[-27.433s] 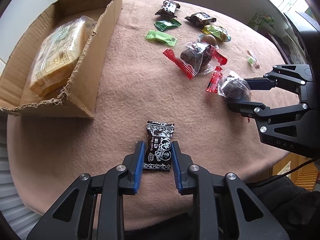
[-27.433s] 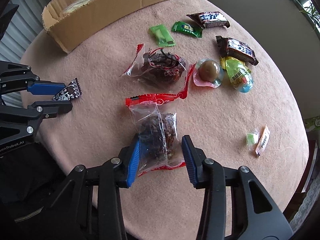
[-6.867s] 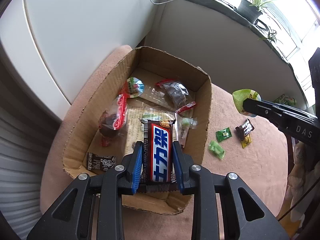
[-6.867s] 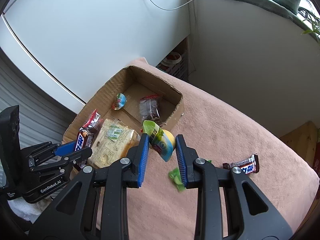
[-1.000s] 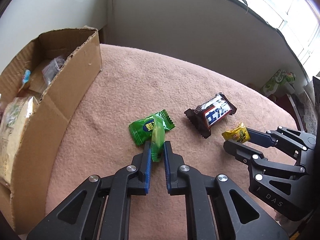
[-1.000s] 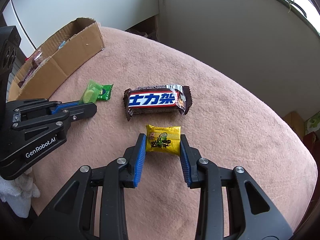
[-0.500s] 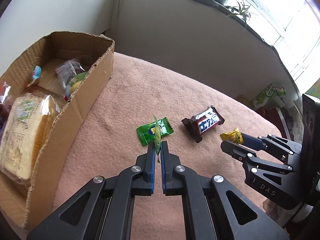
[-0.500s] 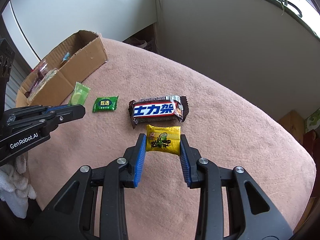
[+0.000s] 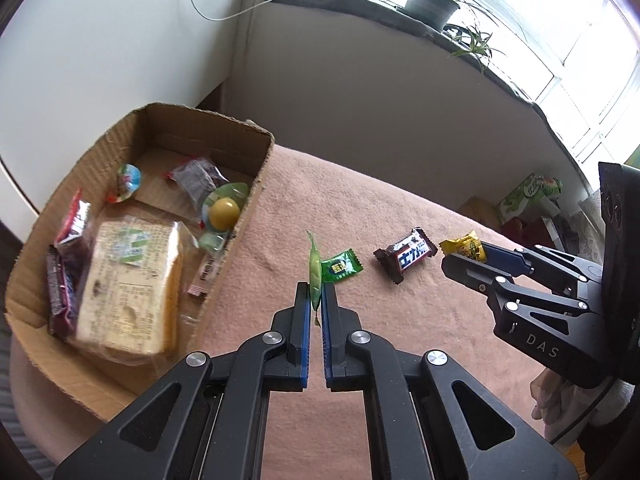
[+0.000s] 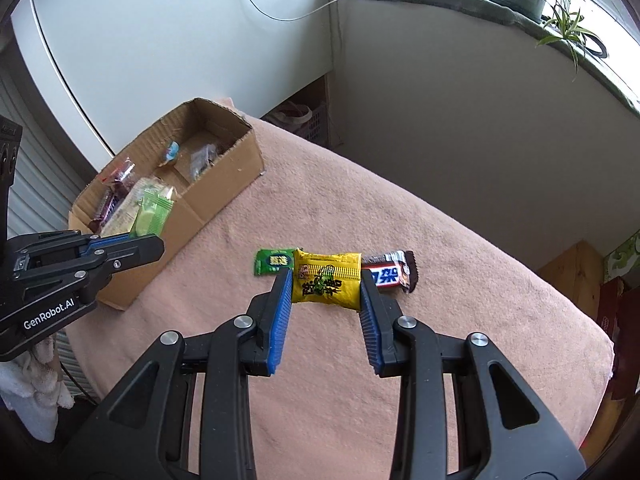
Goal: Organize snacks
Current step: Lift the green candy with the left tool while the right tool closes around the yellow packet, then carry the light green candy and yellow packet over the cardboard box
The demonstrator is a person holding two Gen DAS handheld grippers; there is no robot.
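Two claws hang above the worktop [image 10: 460, 240], each clamped on one packet: the left claw [image 9: 316, 300] has its blue pads closed edge-on around a pale green candy [image 9: 314, 268], and the right claw [image 10: 325, 292] grips a yellow snack packet [image 10: 326, 282] across its width, clear of the pink cloth. Two snacks lie loose on the cloth, both on the side of the cardboard box [image 9: 236, 236] that faces the right claw: one dark green candy [image 9: 340, 266] nearer the box and one chocolate bar [image 9: 406, 254] just beyond it, apart from each other. Between the dark green candy and the box wall the cloth is bare, and beyond the chocolate bar it runs open to the worktop's rounded edge. The box sits at the worktop's edge nearest the white wall, its top open, its near rim torn and ragged. Inside it, one large wrapped bread loaf [image 9: 128, 284] fills the near end, with several smaller packets around it, among them one yellow round jelly cup [image 9: 224, 208] against the wall facing the loose snacks.
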